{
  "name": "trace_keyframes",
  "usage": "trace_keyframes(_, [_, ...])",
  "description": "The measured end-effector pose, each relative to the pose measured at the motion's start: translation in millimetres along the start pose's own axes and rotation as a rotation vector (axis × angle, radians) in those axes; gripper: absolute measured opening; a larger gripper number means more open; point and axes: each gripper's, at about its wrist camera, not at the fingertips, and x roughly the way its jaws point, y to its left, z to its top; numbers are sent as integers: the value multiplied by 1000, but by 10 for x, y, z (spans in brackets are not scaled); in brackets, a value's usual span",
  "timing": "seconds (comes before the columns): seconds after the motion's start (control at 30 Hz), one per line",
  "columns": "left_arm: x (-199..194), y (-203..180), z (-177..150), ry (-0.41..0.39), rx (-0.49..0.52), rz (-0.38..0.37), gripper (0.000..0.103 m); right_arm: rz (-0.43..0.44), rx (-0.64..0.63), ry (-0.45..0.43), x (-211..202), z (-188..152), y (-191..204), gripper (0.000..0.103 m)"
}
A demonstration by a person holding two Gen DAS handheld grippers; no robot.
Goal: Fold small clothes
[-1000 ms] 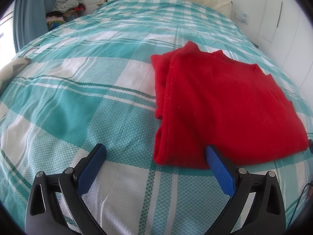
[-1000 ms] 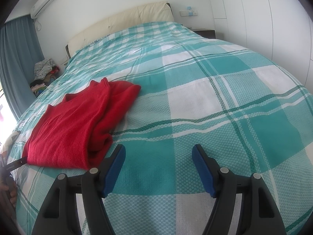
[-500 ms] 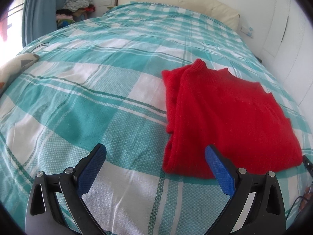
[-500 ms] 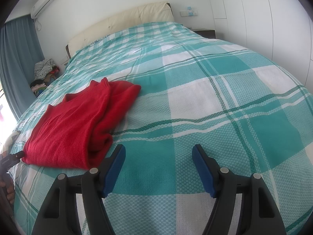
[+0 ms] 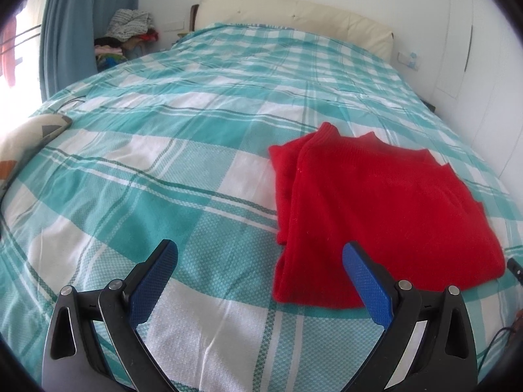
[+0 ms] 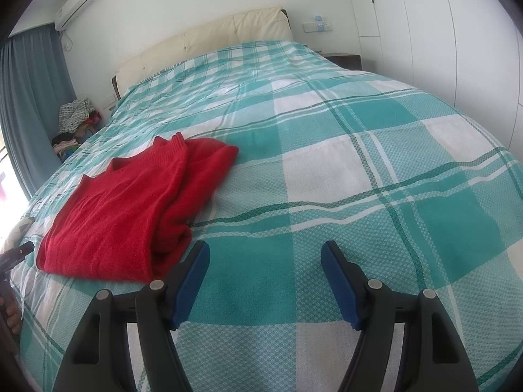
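A red knit sweater (image 5: 376, 215) lies folded on the teal-and-white checked bed cover (image 5: 163, 179). In the left wrist view it is ahead and to the right; my left gripper (image 5: 260, 254) is open and empty, just short of its near left corner. In the right wrist view the sweater (image 6: 130, 209) lies ahead to the left. My right gripper (image 6: 264, 254) is open and empty, beside the sweater's near right corner, over bare cover (image 6: 359, 170).
A cream headboard (image 5: 294, 16) is at the far end of the bed. A pile of clothes (image 5: 127, 32) sits by the blue curtain (image 5: 81, 16). A patterned cushion (image 5: 26, 143) lies at the bed's left edge. White wardrobe doors (image 6: 457, 32) stand on the right.
My left gripper has drawn back and tilted up, so the sweater sits lower and further right in its view. The right gripper has barely moved. Both stay open.
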Motion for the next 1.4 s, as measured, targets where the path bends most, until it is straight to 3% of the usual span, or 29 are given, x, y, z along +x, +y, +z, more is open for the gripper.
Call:
trace_keyframes(0.3, [-103, 147, 83, -33, -46, 8, 101, 47, -187, -35, -174, 123, 357, 70])
trace_keyframes(0.4, [-110, 209, 100, -33, -73, 5, 101, 103, -215, -20, -196, 245, 450, 77])
trace_keyframes(0.63, [-79, 199, 73, -21, -74, 11, 101, 232, -40, 113, 192, 524, 354, 78])
trace_keyframes(0.8, [-109, 207, 76, -25, -76, 9, 101, 328, 110, 262, 749, 515, 370, 78])
trace_keyframes(0.87, [-143, 245, 95, -29, -84, 10, 101, 319, 182, 296, 916, 481, 374, 78])
trace_keyframes(0.9, [-161, 277, 104, -28, -92, 11, 101, 313, 201, 298, 951, 481, 392, 73])
trace_keyframes(0.97, [-193, 353, 130, -18, -115, 8, 101, 322, 169, 330, 998, 520, 516, 41])
trace_keyframes(1.0, [-203, 394, 149, -12, -128, 6, 101, 304, 137, 342, 997, 547, 600, 13])
trace_keyframes(1.07, [-228, 479, 186, -8, -152, 6, 101, 286, 99, 323, 886, 650, 800, 12])
trace_keyframes(1.23, [-284, 677, 264, -15, -214, -5, 101, 437, 23, 263, 534, 1027, 1700, 11])
trace_keyframes(1.4, [-255, 857, 263, -10, -270, 15, 101, 535, -101, 286, 641, 1006, 2827, 11])
